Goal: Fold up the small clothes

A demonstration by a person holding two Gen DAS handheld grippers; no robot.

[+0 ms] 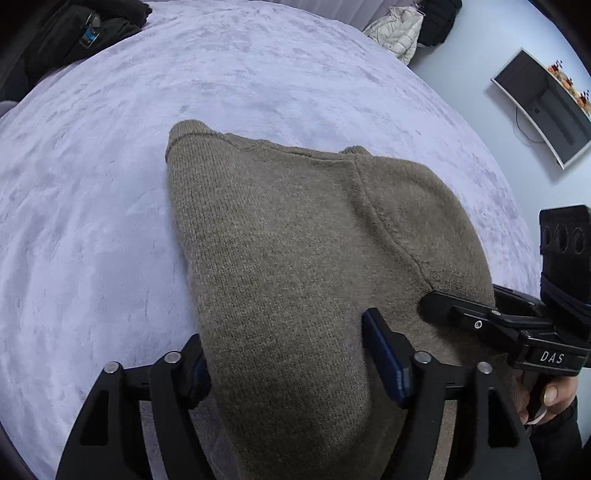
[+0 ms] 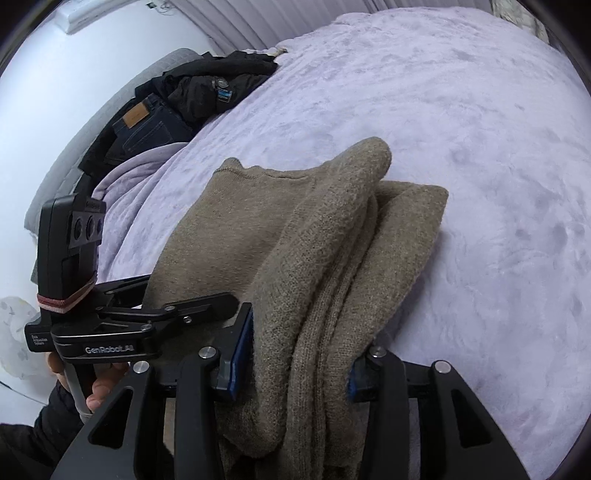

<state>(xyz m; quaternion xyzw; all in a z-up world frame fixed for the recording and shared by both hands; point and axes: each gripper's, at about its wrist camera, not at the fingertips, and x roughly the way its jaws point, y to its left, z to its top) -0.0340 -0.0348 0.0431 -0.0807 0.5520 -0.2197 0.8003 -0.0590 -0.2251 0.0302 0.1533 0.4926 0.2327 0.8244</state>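
Note:
A brown knitted sweater (image 1: 280, 229) lies folded lengthwise on a lilac plush bed cover (image 1: 92, 221). My left gripper (image 1: 290, 362) stands open over its near end, the knit spreading between the jaws and on under the right-hand finger. In the right wrist view the sweater (image 2: 240, 229) has a thick doubled fold along its right side. My right gripper (image 2: 299, 362) is shut on that bunch, which narrows where both pads touch it. One finger of the right gripper (image 1: 454, 308) rests on the sweater's right edge. A finger of the left gripper (image 2: 207, 304) lies on its left part.
A pile of dark clothes (image 2: 207, 92) and folded jeans (image 2: 147, 122) sits at the bed's far left corner. A white quilted jacket (image 1: 399, 29) hangs beyond the far edge. A curved monitor (image 1: 543, 107) is off to the right. Lilac cover (image 2: 498, 184) surrounds the sweater.

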